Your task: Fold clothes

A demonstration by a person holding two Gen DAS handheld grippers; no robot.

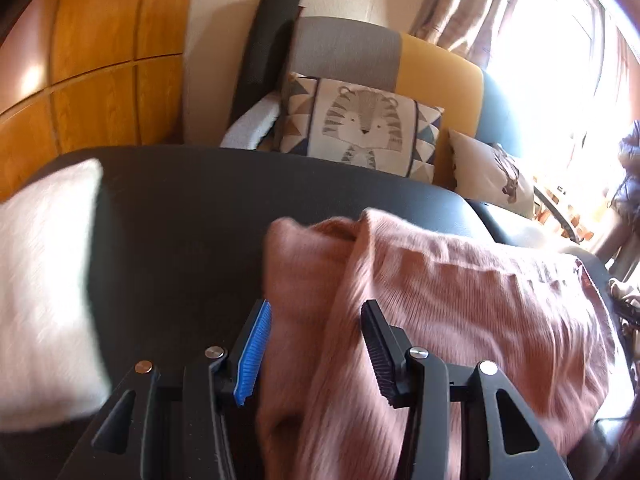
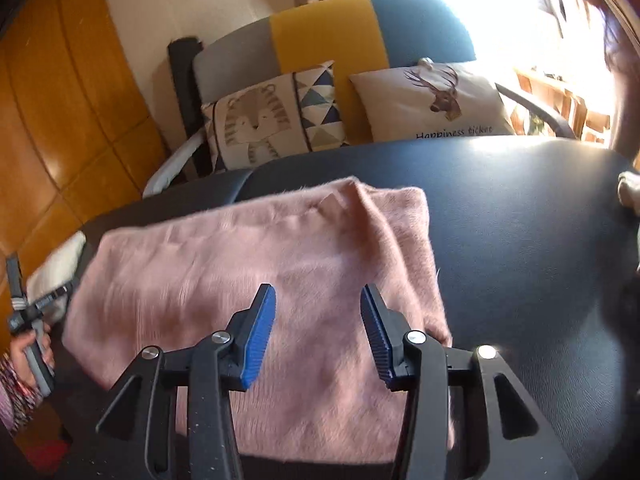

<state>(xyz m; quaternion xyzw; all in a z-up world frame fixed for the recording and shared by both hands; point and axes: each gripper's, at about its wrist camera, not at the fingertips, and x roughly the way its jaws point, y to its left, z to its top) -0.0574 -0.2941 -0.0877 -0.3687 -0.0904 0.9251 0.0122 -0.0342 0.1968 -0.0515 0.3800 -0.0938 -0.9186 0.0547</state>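
Observation:
A pink knitted garment lies folded in a rough rectangle on the black padded surface. In the left wrist view the garment fills the lower right, with a raised fold near its far left corner. My left gripper is open, its jaws wide apart over the garment's left part, holding nothing. My right gripper is open above the garment's near right part, holding nothing. The left gripper's handle and the hand holding it show at the left edge of the right wrist view.
A white folded cloth lies on the left of the black surface. Behind stands a grey, yellow and blue sofa with a tiger cushion and a deer cushion. Wooden panels line the left wall. A bright window is at right.

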